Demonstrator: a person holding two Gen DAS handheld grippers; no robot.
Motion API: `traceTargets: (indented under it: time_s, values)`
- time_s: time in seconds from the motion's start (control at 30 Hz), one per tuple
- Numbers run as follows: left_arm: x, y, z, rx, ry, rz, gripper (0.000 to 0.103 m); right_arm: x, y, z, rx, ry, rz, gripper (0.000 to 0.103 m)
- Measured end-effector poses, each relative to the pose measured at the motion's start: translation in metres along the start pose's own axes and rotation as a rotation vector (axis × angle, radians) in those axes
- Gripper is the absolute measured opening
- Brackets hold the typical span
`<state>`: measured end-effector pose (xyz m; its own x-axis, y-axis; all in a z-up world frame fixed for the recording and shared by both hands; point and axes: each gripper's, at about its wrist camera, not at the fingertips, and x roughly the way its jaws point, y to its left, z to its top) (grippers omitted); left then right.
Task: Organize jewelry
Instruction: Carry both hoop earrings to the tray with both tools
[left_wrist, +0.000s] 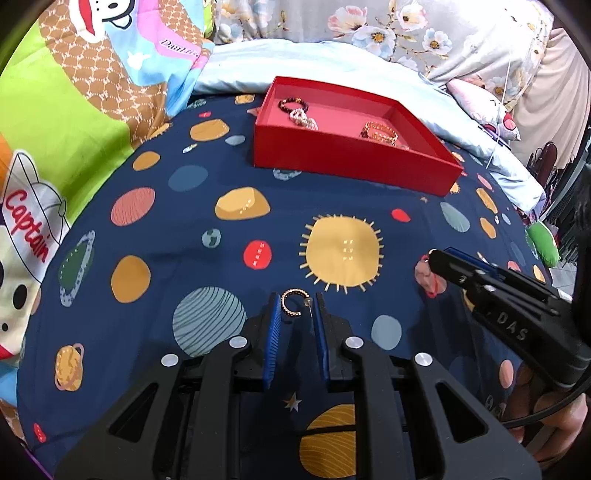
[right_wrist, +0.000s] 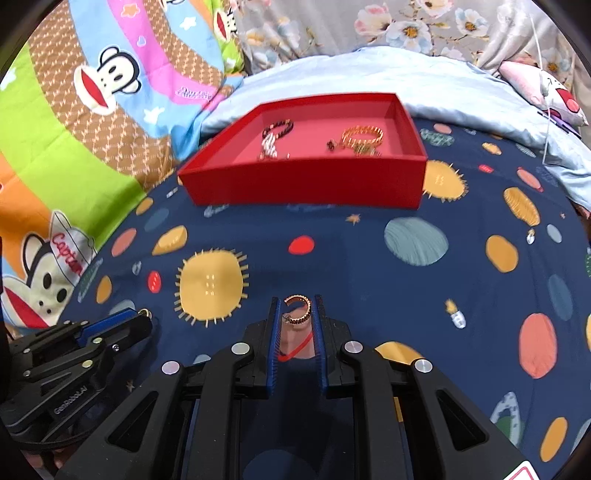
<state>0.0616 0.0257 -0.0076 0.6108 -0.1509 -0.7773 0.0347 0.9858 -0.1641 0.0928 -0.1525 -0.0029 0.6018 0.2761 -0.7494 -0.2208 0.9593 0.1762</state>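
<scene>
Right gripper (right_wrist: 295, 308): clamped a gold ring (right_wrist: 297, 309), short of the red box (right_wrist: 306, 181).
Left gripper (left_wrist: 295, 304): narrow around another ring (left_wrist: 291, 301).
Tip: carry level, release inside box.

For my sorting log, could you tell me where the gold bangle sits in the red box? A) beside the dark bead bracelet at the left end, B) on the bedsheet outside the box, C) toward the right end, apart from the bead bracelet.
C: the gold bangle lies toward the right end of the red box, apart from the dark bead bracelet at the left.
</scene>
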Motion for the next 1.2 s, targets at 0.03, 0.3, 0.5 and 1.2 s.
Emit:
traceTargets:
  time_s: [0.03, 0.3, 0.5, 1.2]
  values:
    - [-0.001, 0.0, 0.001, -0.001, -0.003, -0.002, 0.017, -0.004, -0.001, 0.003, 0.004, -0.01, 0.001, 0.015]
    - [-0.018, -0.007, 0.023, 0.004, -0.061, -0.03, 0.017, -0.031, -0.01, 0.023, 0.036, -0.075, 0.017, 0.015]
    - [-0.025, -0.014, 0.042, 0.019, -0.102, -0.052, 0.017, -0.037, -0.009, 0.033, 0.047, -0.096, 0.031, 0.015]
    - [-0.021, -0.05, 0.113, 0.079, -0.199, -0.067, 0.017, -0.04, -0.021, 0.084, 0.045, -0.196, 0.035, 0.015]
